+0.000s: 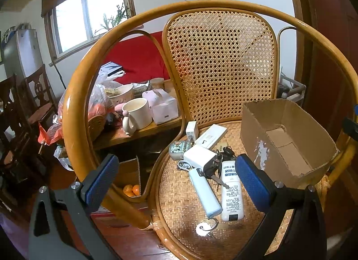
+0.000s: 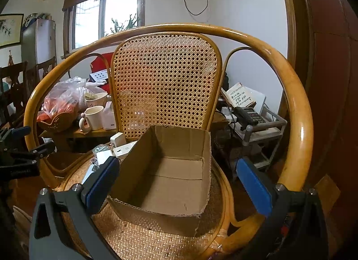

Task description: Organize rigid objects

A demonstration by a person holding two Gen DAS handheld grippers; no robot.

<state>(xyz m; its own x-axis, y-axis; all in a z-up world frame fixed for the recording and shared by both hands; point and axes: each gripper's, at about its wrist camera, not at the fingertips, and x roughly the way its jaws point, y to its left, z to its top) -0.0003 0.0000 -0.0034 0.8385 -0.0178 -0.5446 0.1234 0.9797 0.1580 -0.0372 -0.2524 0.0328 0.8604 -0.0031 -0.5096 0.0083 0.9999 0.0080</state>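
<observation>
On the woven seat of a rattan chair (image 1: 179, 204) lie a white remote (image 1: 231, 195), a pale blue cylinder (image 1: 204, 192), a white charger block (image 1: 199, 155), a bunch of keys (image 1: 220, 159), a small tin (image 1: 177, 149), a white plug (image 1: 192, 130), a flat white box (image 1: 211, 135) and a key ring (image 1: 204, 228). An open empty cardboard box (image 1: 288, 141) stands on the seat's right side; it fills the right wrist view (image 2: 170, 177). My left gripper (image 1: 176, 183) is open above the seat's front left. My right gripper (image 2: 176, 186) is open, straddling the box.
A wooden side table (image 1: 134, 132) left of the chair carries a cream mug (image 1: 137, 114), a bowl, bags and a tissue box. A small rack with a telephone (image 2: 250, 114) stands right of the chair. A dark wooden door is at far right.
</observation>
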